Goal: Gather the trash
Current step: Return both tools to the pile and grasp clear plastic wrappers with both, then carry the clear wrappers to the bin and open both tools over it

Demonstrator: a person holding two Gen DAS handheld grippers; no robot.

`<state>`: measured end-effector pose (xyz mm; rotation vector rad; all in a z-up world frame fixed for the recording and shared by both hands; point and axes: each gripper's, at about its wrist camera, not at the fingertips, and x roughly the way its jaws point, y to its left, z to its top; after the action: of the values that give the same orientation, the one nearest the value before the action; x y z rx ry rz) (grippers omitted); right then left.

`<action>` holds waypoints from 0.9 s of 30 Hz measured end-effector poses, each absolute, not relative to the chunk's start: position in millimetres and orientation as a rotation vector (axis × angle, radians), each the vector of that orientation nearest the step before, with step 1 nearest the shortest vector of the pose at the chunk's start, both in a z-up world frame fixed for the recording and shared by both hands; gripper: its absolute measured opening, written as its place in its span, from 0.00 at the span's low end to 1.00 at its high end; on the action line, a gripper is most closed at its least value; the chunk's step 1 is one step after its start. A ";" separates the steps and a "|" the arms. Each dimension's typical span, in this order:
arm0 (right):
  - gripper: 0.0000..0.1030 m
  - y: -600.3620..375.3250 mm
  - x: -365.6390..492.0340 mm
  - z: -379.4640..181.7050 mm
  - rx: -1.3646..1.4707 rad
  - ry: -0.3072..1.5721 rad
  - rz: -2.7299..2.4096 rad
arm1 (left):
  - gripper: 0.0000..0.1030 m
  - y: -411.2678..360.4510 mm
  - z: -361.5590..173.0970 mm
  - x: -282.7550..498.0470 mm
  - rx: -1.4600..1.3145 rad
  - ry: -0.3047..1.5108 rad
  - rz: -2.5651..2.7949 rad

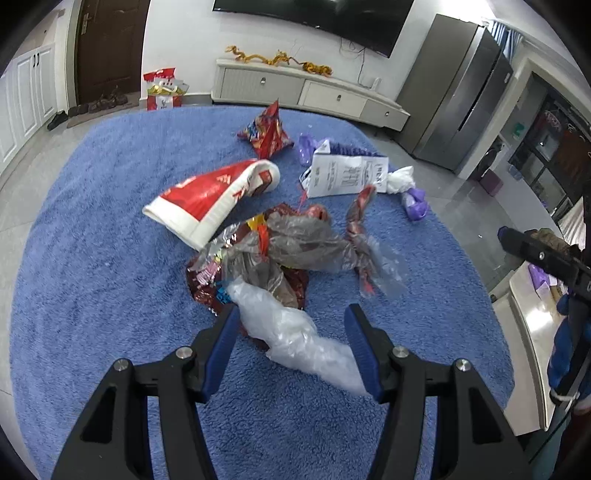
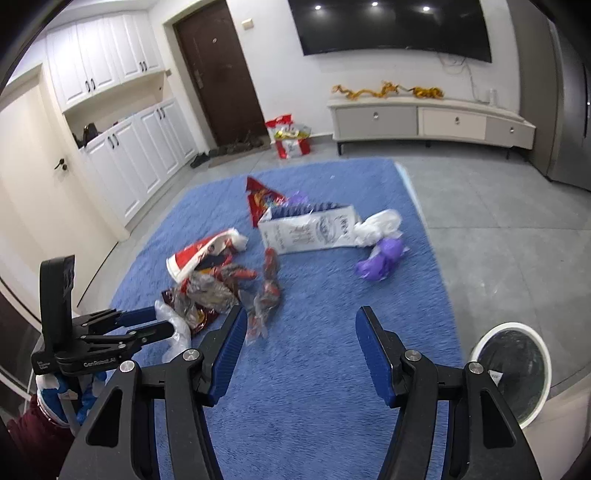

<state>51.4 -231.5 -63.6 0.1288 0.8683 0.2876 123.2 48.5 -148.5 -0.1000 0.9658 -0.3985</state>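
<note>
Two grippers' jaws apart, clear plastic bag (image 1: 295, 332) between left's

White bin (image 2: 511, 373) partly cut by gripper arm; bag print (image 2: 314, 230) perhaps too blurred to read.

Both wrist views look steeply down at the blue rug (image 1: 92, 295), facing the TV cabinet (image 2: 424, 122). The left sits close over the rug's trash pile (image 1: 266, 254); the right looks from farther back. Both share that pile.

Even indoor light, ceiling lamps mirrored in the television (image 2: 391, 29), strong fisheye bending, dark corners, slight motion blur.
</note>
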 end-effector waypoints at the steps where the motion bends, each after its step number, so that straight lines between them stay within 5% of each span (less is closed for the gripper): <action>1: 0.59 -227.3 53.7 -67.6 0.123 0.879 0.296 | 0.56 48.2 -151.4 124.2 -0.105 0.975 -0.397; 15: 0.59 -177.0 84.8 -121.7 0.054 1.002 0.383 | 0.55 52.3 -177.0 122.4 -0.191 1.021 -0.419; 22: 0.58 -157.8 105.8 -135.0 0.026 1.028 0.396 | 0.36 55.6 -175.5 118.7 -0.214 1.004 -0.436; 27: 0.42 -151.6 119.8 -147.9 0.009 1.063 0.374 | 0.26 58.2 -174.1 115.0 -0.231 1.000 -0.449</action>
<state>119.8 -151.6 -147.9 0.0088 1.0626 0.3741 115.0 58.2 -174.1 -0.2313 1.0005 -0.4489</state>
